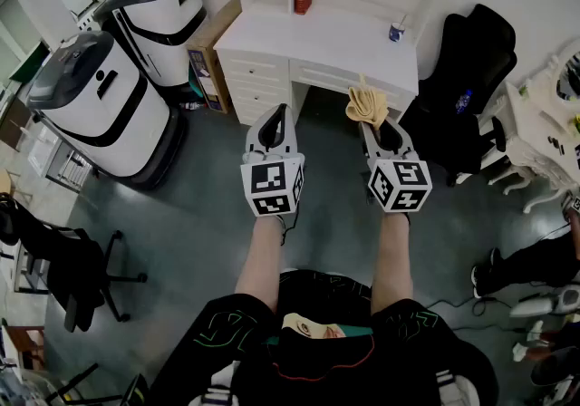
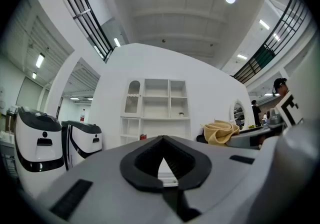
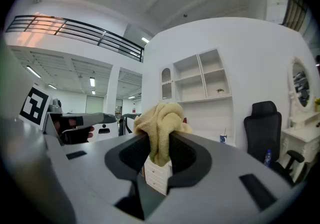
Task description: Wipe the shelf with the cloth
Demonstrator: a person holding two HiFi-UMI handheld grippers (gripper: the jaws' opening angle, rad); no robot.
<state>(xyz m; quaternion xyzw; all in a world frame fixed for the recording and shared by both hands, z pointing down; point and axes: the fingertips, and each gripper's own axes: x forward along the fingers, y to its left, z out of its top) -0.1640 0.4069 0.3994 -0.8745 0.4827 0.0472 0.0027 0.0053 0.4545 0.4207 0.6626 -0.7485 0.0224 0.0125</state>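
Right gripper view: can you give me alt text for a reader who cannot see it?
The right gripper holds a bunched yellow cloth pinched between its jaws, pointed towards a white shelf unit with open compartments. A black office chair stands to the right of the shelves.

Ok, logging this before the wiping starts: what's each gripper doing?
Left gripper: closed, empty.
Right gripper: closed on the cloth.
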